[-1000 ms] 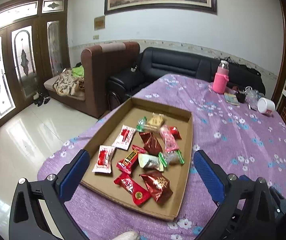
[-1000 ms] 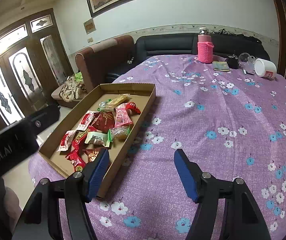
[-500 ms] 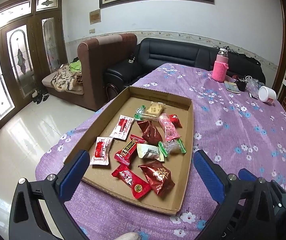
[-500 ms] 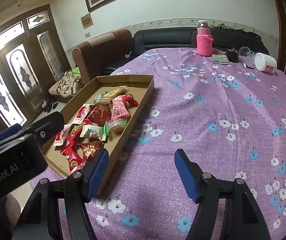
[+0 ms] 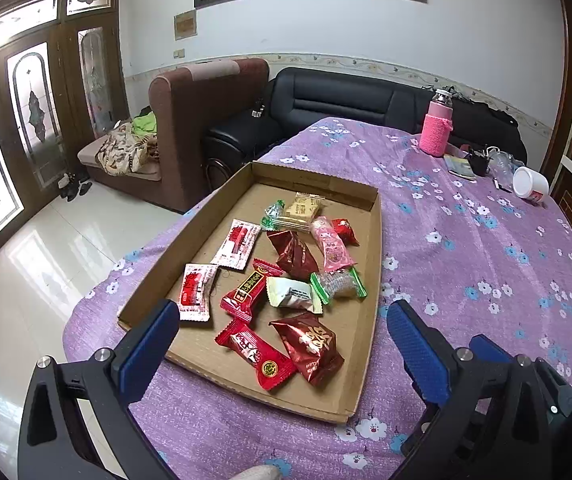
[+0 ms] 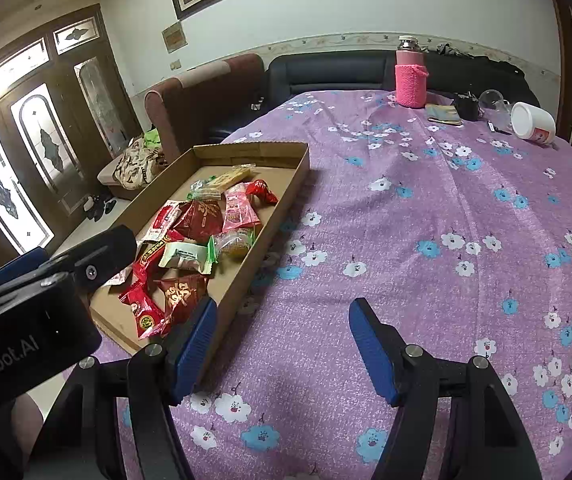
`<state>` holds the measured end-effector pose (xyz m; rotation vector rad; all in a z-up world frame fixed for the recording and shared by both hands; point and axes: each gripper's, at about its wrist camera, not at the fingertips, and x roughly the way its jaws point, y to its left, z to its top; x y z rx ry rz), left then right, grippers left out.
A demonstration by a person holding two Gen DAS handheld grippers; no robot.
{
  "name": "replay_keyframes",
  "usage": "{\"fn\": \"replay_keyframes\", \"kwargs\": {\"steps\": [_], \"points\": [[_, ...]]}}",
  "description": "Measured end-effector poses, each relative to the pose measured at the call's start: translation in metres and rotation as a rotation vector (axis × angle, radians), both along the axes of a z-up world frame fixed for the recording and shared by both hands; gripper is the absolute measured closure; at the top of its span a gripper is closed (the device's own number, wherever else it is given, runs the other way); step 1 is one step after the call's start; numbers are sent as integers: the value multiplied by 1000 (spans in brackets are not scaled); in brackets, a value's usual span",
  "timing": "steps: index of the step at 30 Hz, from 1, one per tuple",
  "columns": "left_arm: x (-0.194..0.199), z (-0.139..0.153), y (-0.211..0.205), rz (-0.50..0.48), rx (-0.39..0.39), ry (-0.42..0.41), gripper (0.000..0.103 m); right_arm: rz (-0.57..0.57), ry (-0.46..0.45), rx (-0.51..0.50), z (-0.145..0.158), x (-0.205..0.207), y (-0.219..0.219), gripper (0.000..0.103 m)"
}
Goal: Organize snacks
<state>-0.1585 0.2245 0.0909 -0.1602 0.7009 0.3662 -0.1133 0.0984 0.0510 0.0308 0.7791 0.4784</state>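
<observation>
The left gripper (image 5: 282, 332) is hanging released, tilted down over the near end of the shallow brown cardboard tray (image 5: 374, 264), framing the heap of wrapped snacks (image 5: 286, 276) lying inside. Only the right gripper's (image 6: 282, 344) view is showing the left tool's black body; it is gaping empty over the purple flowered tablecloth (image 6: 426, 208) just beside the tray.

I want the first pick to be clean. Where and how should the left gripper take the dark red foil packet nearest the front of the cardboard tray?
Probably from above, with the left gripper open. The dark red foil packet lies puffed in the cardboard tray, so pinch its raised middle across the narrower width. Its left edge meets the bright red wrapper; the side toward the tray wall is freer.
</observation>
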Motion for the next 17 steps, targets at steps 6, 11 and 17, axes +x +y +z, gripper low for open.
{"fn": "replay_keyframes", "kwargs": {"steps": [6,11,17], "points": [[1,-4,3,-11,-39,8,0,12,2,-10,-2,-1,4,30],[0,-6,6,-12,-63,-11,0,36,2,-26,-4,-3,10,30],[-1,6,3,-37,-37,-57,0,31,8,-26,-4,0,6,30]]}}
